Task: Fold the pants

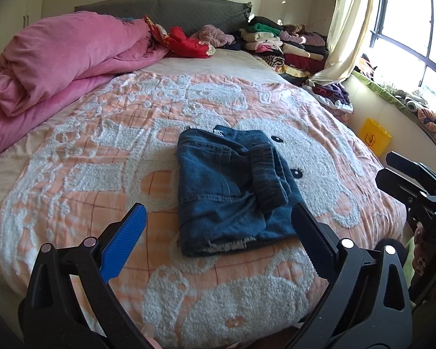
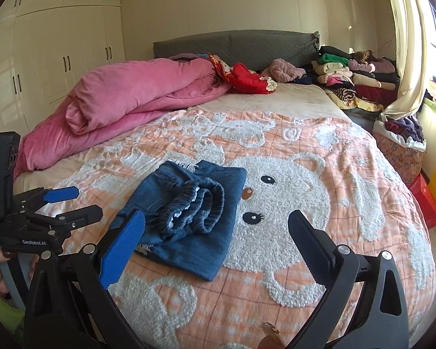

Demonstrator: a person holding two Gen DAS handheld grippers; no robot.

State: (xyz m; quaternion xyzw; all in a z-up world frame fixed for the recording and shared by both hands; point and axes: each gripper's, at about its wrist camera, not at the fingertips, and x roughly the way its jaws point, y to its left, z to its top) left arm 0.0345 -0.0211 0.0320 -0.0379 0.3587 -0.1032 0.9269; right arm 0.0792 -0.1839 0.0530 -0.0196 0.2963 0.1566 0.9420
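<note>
Blue denim pants [image 1: 232, 189] lie folded into a compact bundle on the peach-and-white bear blanket [image 1: 101, 151], waistband on top. My left gripper [image 1: 218, 215] is open and empty, held just in front of the bundle. The pants also show in the right wrist view [image 2: 189, 212], left of centre. My right gripper [image 2: 215, 221] is open and empty, above the blanket to the right of the bundle. The left gripper [image 2: 69, 203] appears at the left edge of the right wrist view, and the right gripper [image 1: 392, 171] at the right edge of the left wrist view.
A rolled pink duvet [image 1: 58, 61] lies along the bed's left side. Red clothing [image 1: 186, 42] and stacks of folded clothes [image 1: 279, 43] sit by the grey headboard [image 2: 232, 43]. A yellow bag [image 1: 375, 139] and a clothes basket [image 2: 401, 148] stand by the window wall. White wardrobes [image 2: 58, 58] stand at left.
</note>
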